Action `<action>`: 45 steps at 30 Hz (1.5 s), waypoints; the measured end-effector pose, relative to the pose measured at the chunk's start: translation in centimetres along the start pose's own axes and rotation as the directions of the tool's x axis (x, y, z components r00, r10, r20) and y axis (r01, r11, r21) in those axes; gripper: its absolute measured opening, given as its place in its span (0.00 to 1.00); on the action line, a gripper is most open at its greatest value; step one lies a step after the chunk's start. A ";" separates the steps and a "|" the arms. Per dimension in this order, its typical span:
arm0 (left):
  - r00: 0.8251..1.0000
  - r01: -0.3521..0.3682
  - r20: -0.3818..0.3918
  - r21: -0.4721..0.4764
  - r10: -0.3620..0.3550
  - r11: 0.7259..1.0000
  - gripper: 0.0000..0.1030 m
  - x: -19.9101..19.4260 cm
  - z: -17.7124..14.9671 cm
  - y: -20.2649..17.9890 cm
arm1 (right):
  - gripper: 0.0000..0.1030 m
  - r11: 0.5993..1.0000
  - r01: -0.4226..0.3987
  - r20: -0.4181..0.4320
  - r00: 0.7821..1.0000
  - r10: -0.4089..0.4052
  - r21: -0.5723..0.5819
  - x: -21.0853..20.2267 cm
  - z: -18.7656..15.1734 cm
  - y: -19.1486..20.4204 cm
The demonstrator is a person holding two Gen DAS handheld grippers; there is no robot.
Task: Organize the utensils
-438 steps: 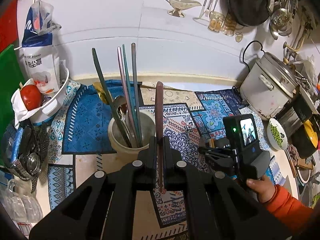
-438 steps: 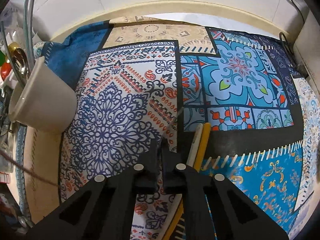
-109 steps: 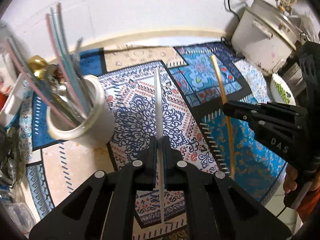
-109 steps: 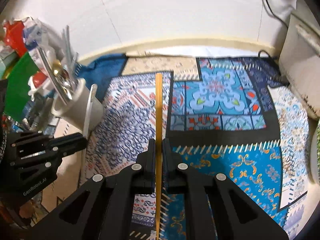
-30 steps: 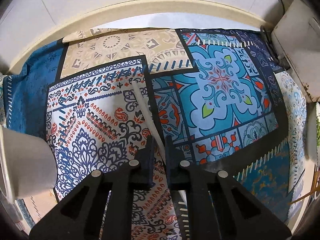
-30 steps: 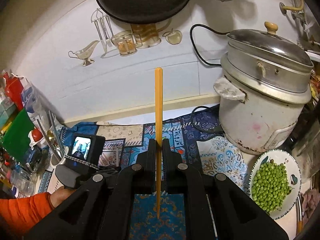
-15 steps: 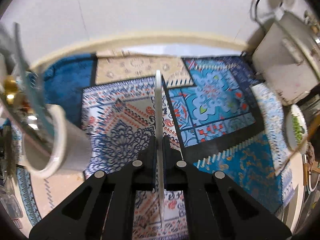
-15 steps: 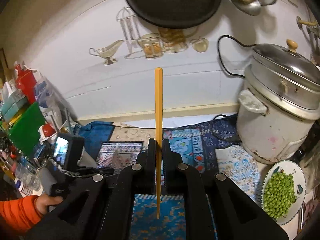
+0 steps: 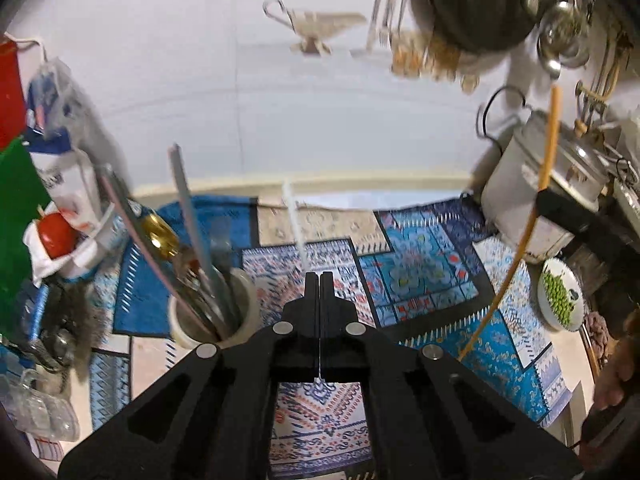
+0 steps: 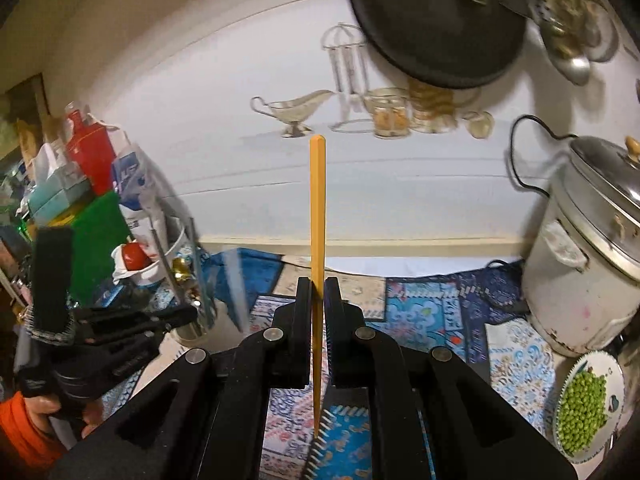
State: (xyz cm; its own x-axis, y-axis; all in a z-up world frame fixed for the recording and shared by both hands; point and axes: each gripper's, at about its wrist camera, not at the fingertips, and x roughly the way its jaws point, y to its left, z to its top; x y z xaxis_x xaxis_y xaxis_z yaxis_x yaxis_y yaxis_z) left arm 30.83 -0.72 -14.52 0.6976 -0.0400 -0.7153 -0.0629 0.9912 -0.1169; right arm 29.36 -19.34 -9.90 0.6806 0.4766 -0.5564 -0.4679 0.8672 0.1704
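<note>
My left gripper [image 9: 320,276] has its jaws closing the last bit, pads pressing on a white chopstick [image 9: 296,228] that sticks out ahead, above the patterned cloth. Lower left of it stands a cream utensil cup [image 9: 188,336] holding several chopsticks and a spoon. My right gripper [image 10: 317,280] is shut on a yellow chopstick [image 10: 317,200] that points straight up. That yellow chopstick [image 9: 548,140] also shows at the right of the left wrist view. In the right wrist view the left gripper [image 10: 192,312] is at the left, near the cup [image 10: 192,332], with the white chopstick [image 10: 236,292] blurred.
A grey rice cooker [image 10: 580,260] stands at the right against the wall, with a plate of green peas [image 10: 584,400] in front of it. A white bowl with a red tomato [image 9: 56,232], bags and boxes crowd the left. A dark wok [image 10: 436,20] hangs on the wall.
The left gripper has risen and tilted up with the white chopstick, bringing the cup and wall into its view. The right gripper has shifted sideways, still holding the yellow chopstick upright.
</note>
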 end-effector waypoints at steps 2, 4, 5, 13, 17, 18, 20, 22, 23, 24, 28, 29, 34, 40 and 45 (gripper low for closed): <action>1.000 0.009 0.009 -0.005 -0.009 1.000 0.00 -0.6 0.1 0.6 | 0.05 1.000 -0.006 0.001 1.000 0.006 -0.003 0.3 0.2 0.6; 0.999 0.033 -0.006 -0.010 -0.033 0.999 0.00 -0.4 0.1 1.3 | 0.05 1.000 -0.011 0.002 1.000 0.011 -0.001 0.5 0.3 1.0; 0.999 0.043 -0.016 -0.010 -0.043 0.999 0.00 -0.2 0.0 1.4 | 0.05 1.000 -0.012 0.003 1.000 0.012 0.000 0.6 0.4 1.1; 0.972 0.066 -0.225 0.003 -0.063 0.998 0.24 7.2 -2.9 0.3 | 0.05 1.000 0.005 0.001 1.000 -0.005 0.014 1.0 0.4 1.0; 0.943 0.014 -0.332 0.010 -0.010 1.000 0.24 13.0 -5.4 0.1 | 0.05 0.999 0.024 -0.012 1.000 -0.024 0.034 1.2 0.2 0.1; 0.937 0.009 -0.350 0.007 -0.006 1.000 0.24 13.9 -5.8 0.1 | 0.05 0.999 0.031 -0.016 0.999 -0.031 0.040 1.2 0.1 -0.2; 0.928 -0.004 -0.374 0.005 0.006 1.000 0.24 15.5 -6.6 0.2 | 0.05 0.997 0.047 -0.027 0.999 -0.046 0.054 1.2 -0.2 -1.1; 0.925 -0.032 -0.378 0.024 0.039 0.999 0.24 16.5 -7.2 0.2 | 0.05 0.996 0.059 -0.038 0.998 -0.056 0.063 1.3 -0.4 -1.6; 0.923 -0.043 -0.381 0.035 0.053 0.998 0.24 17.0 -7.4 0.2 | 0.05 0.995 0.065 -0.045 0.997 -0.062 0.069 1.3 -0.5 -2.0; 0.921 -0.051 -0.385 0.037 0.061 0.998 0.22 17.3 -7.5 0.2 | 0.05 0.995 0.070 -0.050 0.996 -0.067 0.074 1.3 -0.6 -2.3; 0.919 -0.065 -0.388 0.018 0.067 0.998 0.10 18.1 -7.7 0.8 | 0.06 0.993 0.082 -0.067 0.995 -0.076 0.086 1.4 -0.9 -3.0; 0.921 -0.066 -0.384 0.010 0.065 0.998 0.09 18.1 -7.7 1.0 | 0.06 0.993 0.083 -0.070 0.995 -0.077 0.087 1.4 -0.9 -3.1; 0.920 -0.039 -0.390 0.014 0.041 0.999 0.03 17.6 -8.0 1.7 | 0.05 0.994 0.073 -0.075 0.995 -0.067 0.081 1.7 -0.8 -3.1; 0.890 0.058 -0.456 0.063 -0.023 0.996 0.02 14.4 -11.2 2.9 | 0.05 0.997 0.035 -0.075 0.997 -0.029 0.076 2.4 -0.7 -2.4; 0.835 0.175 -0.546 0.145 -0.068 0.974 0.02 10.8 -14.9 3.2 | 0.05 0.997 -0.003 -0.082 0.997 0.009 0.073 3.3 -0.7 -1.7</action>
State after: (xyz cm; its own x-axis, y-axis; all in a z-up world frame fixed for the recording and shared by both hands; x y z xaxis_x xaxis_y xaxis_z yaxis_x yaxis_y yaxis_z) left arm 27.52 0.12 -32.84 0.1970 -0.1704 -0.9655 0.1640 0.9766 -0.1389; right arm 32.03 -19.34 -12.66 0.6281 0.4712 -0.6193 -0.4274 0.8739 0.2314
